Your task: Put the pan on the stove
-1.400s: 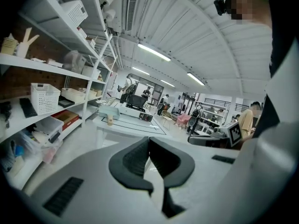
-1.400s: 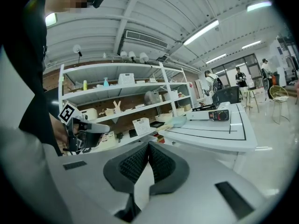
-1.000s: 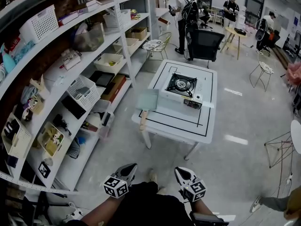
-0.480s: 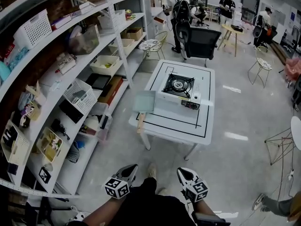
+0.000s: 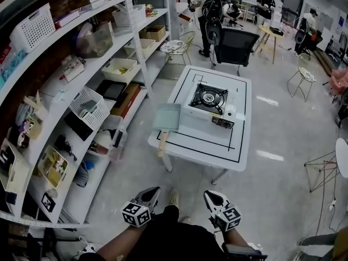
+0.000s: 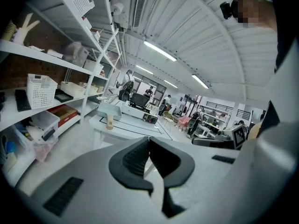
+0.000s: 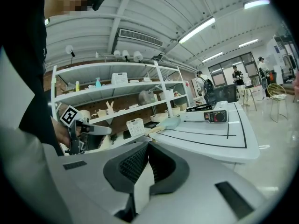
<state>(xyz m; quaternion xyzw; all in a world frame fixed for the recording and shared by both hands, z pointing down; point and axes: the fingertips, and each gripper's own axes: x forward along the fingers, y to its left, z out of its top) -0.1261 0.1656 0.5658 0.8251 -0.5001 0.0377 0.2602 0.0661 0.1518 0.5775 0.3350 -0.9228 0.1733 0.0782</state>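
The pale teal square pan with a wooden handle (image 5: 167,117) lies on the white bench marked with black lines (image 5: 191,147). It sits on the bench's left part, just beside the white portable gas stove with a black burner (image 5: 209,98) and not yet on it.

Both sets of tongs hang low in front of the person, well apart from the bench, with bare floor between. The left tongs (image 5: 150,193) are pressed together with nothing in them; their own view shows the dark pads meeting. The right tongs (image 5: 212,197) look closed and empty as well.

From the tongs the pan lies straight ahead and a little left of centre, closer to the left tongs' line than to the right's. Its long axis runs roughly towards the person. The handle points back at the near edge of the bench and reaches over it, leaning slightly left, while the pan body sits further in.

That makes the handle the nearest part to take, and the left hand looks better placed for it. From there the stove lies to the pan's right and a little beyond it.

A white shelf rack (image 5: 57,99) crowded with baskets and boxes lines the left side, close to the bench's left edge. A black office chair (image 5: 235,47) stands behind the bench, and people stand further back. Nothing stands between the person and the pan handle.
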